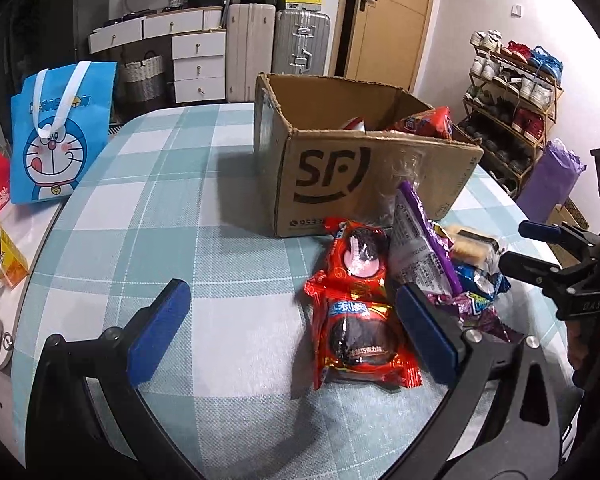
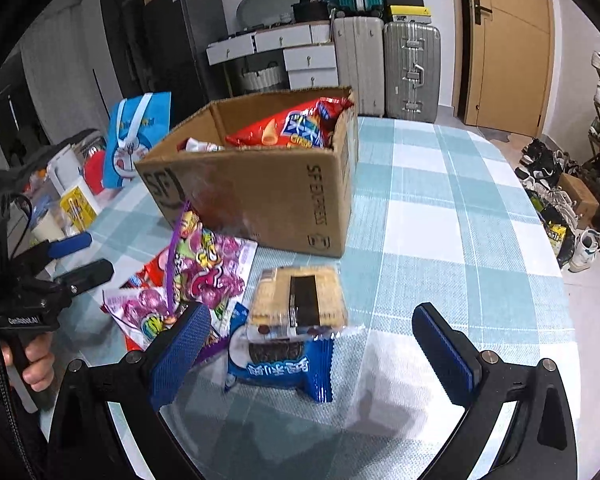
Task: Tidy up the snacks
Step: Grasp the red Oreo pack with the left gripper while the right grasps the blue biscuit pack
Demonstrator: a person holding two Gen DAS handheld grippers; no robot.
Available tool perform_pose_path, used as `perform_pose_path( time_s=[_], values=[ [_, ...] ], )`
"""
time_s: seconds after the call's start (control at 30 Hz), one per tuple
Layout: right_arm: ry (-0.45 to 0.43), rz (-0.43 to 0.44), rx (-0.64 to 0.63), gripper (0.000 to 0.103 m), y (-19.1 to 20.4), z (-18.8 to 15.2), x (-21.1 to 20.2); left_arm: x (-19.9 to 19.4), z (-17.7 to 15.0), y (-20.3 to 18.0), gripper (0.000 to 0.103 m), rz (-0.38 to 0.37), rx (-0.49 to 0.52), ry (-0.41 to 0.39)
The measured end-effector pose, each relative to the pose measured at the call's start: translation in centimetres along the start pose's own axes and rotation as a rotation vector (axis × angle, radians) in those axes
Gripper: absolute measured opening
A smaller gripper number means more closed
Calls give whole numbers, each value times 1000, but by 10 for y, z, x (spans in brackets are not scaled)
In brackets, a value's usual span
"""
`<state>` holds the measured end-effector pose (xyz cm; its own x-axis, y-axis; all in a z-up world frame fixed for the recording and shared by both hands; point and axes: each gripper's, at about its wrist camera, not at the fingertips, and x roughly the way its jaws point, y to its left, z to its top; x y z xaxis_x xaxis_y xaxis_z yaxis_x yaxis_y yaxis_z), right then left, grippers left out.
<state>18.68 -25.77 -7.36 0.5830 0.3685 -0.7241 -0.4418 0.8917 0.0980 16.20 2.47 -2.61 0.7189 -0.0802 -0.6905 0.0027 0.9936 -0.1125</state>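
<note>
An open SF cardboard box [image 1: 340, 176] [image 2: 268, 196] stands on the checked table and holds a red chip bag [image 2: 292, 128] and other packets. In front of it lies a snack pile: two red cookie packs [image 1: 360, 312], a purple candy bag [image 2: 204, 276] [image 1: 424, 240], a clear-wrapped biscuit pack [image 2: 300, 300] and a blue cookie pack [image 2: 284, 368]. My left gripper [image 1: 296, 336] is open, just above the table, its right finger beside the red packs. My right gripper [image 2: 316, 356] is open, with the blue pack and biscuit pack between its fingers.
A blue Doraemon bag [image 1: 60, 136] stands at the table's left edge with a yellow box [image 2: 78, 208] and clutter beside it. Suitcases [image 2: 412, 68], white drawers and a door stand behind. A shoe rack [image 1: 512, 112] is at the right. Checked tablecloth [image 2: 460, 216] spreads to the right of the box.
</note>
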Motion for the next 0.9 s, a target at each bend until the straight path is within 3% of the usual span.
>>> perform_pose_path(
  time_s=[0.27,0.7,0.9],
  values=[
    [91,12,-26,102,6,-10,21,8,-2,6,103,2,-12,32],
    [143,-39,-70,102,12,-19,38,21,-10,-5,103,-6,47,85],
    [138,-12,-77,89,17,-21,36,25,-15,-12,103,-28,83,103]
  ],
)
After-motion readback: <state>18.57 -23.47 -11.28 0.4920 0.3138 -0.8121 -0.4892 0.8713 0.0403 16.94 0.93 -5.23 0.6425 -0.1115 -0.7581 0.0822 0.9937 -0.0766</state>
